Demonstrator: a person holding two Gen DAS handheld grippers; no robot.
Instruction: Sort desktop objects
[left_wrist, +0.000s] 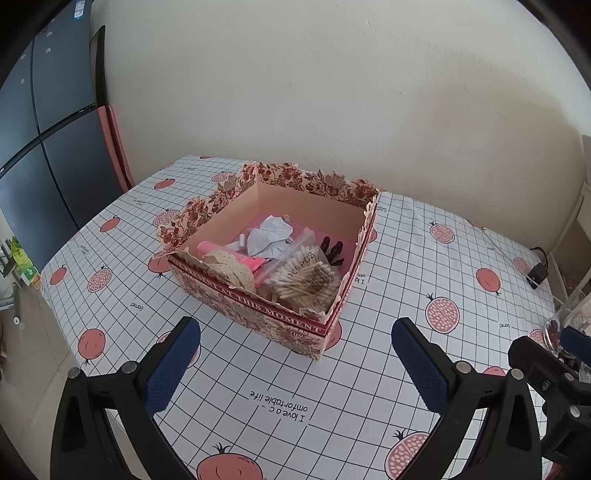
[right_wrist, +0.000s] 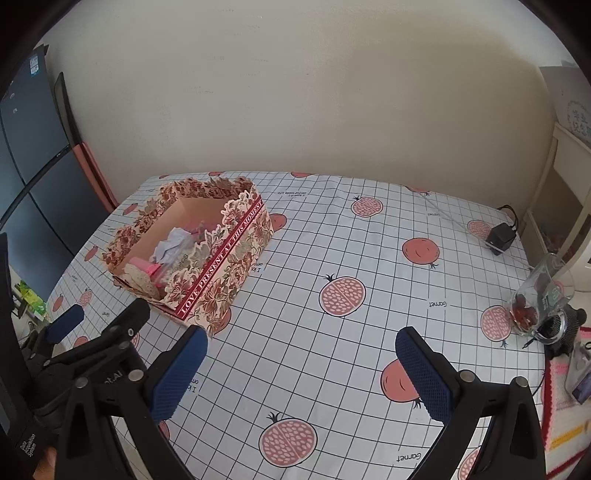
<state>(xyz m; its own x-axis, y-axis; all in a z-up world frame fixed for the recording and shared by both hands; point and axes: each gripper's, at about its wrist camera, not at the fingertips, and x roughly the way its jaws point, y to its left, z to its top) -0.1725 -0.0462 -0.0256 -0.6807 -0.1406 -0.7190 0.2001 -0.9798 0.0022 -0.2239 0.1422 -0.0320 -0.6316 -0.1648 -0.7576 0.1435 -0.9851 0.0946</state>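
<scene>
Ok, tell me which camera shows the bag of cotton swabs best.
The left wrist view: it looks down into the floral box, so the bag of cotton swabs shows whole at the near corner. In the right wrist view the box wall hides nearly all of it.

Matt cardboard box (left_wrist: 280, 325) on a smooth checked tablecloth (left_wrist: 406, 251); clear glass mug (right_wrist: 543, 299).

Left claw (left_wrist: 295, 347), right claw (right_wrist: 301, 360) — black frames, blue textured pads, silver screws.

Box (right_wrist: 207, 254) band reads "LOVE PRESENT AT THIS MOMENT"; tablecloth (right_wrist: 369, 332) reads "Garnet".
</scene>
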